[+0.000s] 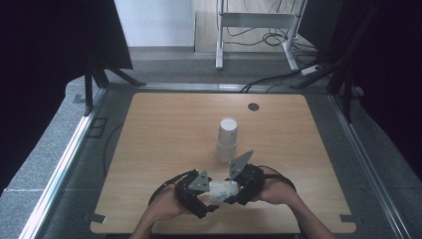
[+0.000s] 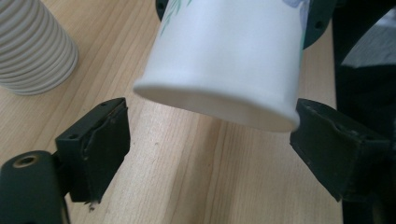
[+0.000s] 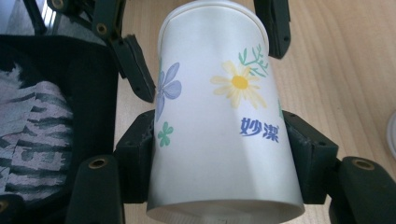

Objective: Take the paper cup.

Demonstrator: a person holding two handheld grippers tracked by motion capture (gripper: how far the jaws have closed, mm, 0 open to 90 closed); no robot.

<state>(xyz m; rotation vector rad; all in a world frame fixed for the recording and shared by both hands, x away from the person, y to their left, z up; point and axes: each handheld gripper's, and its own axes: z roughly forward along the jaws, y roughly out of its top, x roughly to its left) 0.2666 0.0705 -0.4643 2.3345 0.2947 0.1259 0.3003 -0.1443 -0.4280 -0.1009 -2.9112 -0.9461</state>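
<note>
A white paper cup (image 1: 222,189) printed with flowers and blue lettering (image 3: 219,116) lies level above the table's near edge, between my two grippers. My right gripper (image 3: 222,149) is shut on it, one pad pressed against each side of its body. My left gripper (image 2: 212,135) faces the cup's other end (image 2: 224,74) with its jaws open. Its left pad (image 2: 100,140) stands clear of the cup's edge and its right pad (image 2: 327,140) sits close beside it. From above, the left gripper (image 1: 211,197) and right gripper (image 1: 234,191) point toward each other.
A stack of upside-down white cups (image 1: 227,141) stands mid-table just beyond the grippers and appears ribbed in the left gripper view (image 2: 32,46). The wooden table (image 1: 164,129) has a black round cap (image 1: 253,106) near its far edge. Metal frame legs and cables lie beyond.
</note>
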